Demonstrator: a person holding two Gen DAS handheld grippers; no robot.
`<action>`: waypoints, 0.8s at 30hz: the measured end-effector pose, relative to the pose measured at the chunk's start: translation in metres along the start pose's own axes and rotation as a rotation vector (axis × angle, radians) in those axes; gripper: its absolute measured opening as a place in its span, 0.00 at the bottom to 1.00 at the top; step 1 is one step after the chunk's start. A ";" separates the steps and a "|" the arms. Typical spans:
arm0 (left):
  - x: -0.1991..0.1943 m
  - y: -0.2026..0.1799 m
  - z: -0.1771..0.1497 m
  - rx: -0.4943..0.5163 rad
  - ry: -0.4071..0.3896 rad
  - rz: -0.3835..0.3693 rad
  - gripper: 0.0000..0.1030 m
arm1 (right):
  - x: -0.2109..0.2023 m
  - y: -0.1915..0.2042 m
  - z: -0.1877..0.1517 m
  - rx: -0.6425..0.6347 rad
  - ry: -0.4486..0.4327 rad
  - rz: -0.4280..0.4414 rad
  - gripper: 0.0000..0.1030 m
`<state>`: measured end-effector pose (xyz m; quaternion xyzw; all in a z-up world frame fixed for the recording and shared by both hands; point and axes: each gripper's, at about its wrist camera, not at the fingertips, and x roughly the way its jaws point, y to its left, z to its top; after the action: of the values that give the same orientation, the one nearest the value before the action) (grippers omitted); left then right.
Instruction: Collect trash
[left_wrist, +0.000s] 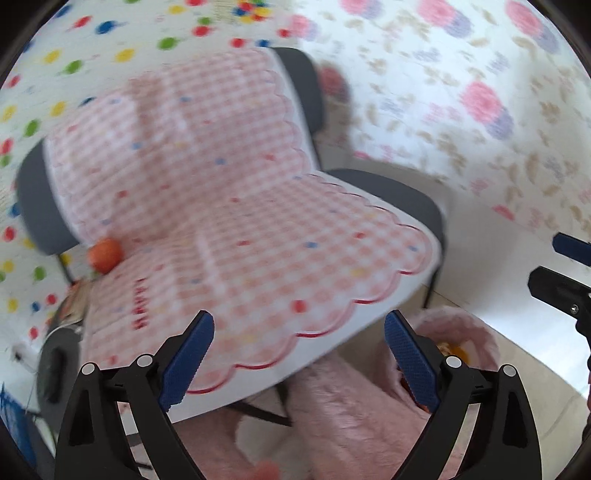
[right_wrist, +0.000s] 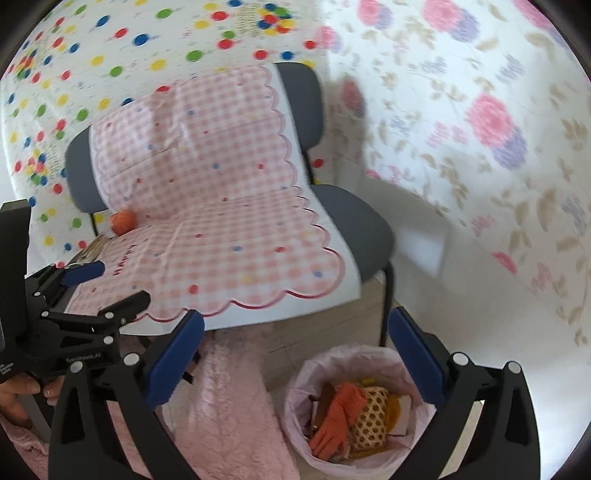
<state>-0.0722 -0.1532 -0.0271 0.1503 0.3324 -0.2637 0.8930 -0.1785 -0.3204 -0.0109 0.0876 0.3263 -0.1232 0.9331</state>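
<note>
Both tongs stand wide apart and empty — the right tongs (right_wrist: 295, 354) hang over the bin (right_wrist: 354, 406), the left tongs (left_wrist: 299, 358) beside it. The bin, pink-lined, already holds an orange glove (right_wrist: 338, 417) and other scraps. Farther off, on the chair (right_wrist: 354, 229), an orange (right_wrist: 123, 222) sits at the cloth's (right_wrist: 207, 206) back edge — a clumsy reach could roll it off, or drag the cloth.
</note>
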 end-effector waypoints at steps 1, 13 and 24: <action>-0.004 0.010 -0.001 -0.028 -0.003 0.007 0.90 | 0.002 0.006 0.005 -0.010 0.008 0.008 0.95; -0.039 0.079 -0.026 -0.151 0.047 0.194 0.93 | 0.011 0.065 0.034 -0.115 0.013 0.055 0.95; -0.046 0.110 -0.033 -0.222 0.056 0.233 0.93 | 0.017 0.091 0.045 -0.156 0.006 0.082 0.95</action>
<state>-0.0559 -0.0318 -0.0095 0.0955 0.3648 -0.1159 0.9189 -0.1134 -0.2476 0.0207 0.0284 0.3338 -0.0586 0.9404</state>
